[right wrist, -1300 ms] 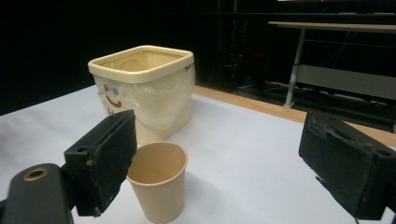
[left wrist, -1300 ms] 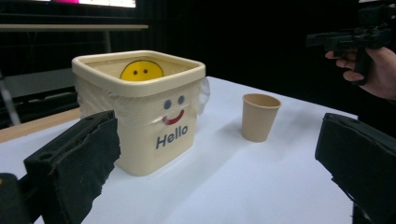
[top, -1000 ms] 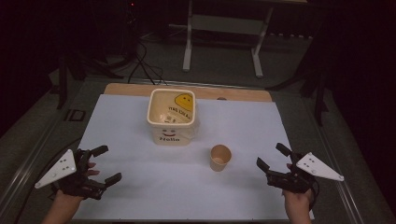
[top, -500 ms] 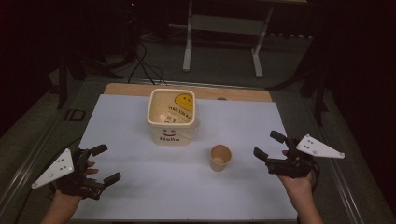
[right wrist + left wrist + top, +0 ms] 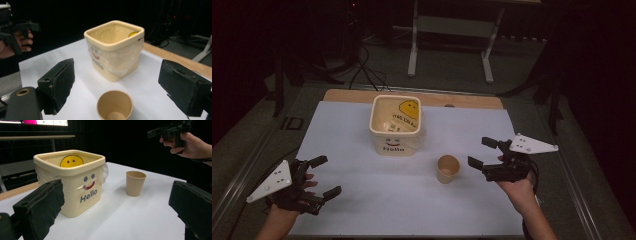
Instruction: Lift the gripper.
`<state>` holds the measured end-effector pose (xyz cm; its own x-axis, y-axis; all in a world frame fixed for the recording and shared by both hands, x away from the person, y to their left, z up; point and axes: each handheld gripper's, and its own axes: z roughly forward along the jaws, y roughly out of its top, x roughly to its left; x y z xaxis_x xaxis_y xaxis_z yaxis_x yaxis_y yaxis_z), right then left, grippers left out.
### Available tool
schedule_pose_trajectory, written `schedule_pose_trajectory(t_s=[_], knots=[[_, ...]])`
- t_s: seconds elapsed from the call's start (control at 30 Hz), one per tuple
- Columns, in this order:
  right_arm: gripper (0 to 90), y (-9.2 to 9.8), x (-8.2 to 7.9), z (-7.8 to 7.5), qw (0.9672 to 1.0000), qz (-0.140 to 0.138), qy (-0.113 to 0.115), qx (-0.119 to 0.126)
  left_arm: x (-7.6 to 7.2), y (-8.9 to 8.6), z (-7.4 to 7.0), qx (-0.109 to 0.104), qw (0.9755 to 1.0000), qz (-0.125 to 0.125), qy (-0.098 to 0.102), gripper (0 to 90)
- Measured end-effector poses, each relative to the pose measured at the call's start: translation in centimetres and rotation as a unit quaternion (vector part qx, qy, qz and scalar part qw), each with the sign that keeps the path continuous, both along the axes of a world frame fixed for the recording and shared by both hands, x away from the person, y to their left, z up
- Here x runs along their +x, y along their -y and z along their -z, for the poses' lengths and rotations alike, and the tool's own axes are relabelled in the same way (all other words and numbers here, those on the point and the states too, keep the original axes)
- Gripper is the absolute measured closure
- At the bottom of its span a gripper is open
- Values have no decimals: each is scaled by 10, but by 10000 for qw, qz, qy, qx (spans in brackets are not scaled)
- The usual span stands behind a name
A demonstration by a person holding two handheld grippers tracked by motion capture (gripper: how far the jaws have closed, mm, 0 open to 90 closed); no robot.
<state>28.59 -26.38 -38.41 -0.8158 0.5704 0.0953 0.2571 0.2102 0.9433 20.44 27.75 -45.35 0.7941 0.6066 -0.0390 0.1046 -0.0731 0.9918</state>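
The right gripper [image 5: 486, 154] has its fingers wide open w/ nothing in them, near the paper cup [image 5: 448, 168] on the counter [image 5: 362, 200]. The cup is light & empty, so a bump could tip it. The left gripper [image 5: 326, 176] is open too, far off. The tub [image 5: 395, 125] has a plastic bag liner; can't see what's inside.

Matt brown paper cup [image 5: 448, 168], glossy cream plastic tub [image 5: 395, 125] (film-wrapped)

A cream tub [image 5: 395, 125] printed with "Hello" and a smiley stands upright on the white surface [image 5: 362, 200], with a wooden strip [image 5: 462, 100] along its far edge.
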Motion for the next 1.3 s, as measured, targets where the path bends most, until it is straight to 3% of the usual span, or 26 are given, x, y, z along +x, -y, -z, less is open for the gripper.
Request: schedule_pose_trajectory(t_s=[0.43,0.97,1.3], knots=[[168,-16,8,27,9988,-244,-293,-307,0,1,1,26,10000,30,-11,8],[269,-38,16,52,9929,-708,-611,-739,0,2,1,89,9999,73,-28,8],[357,-56,24,63,9819,-1092,-784,-1336,0,3,1,97,9999,102,-42,8]])
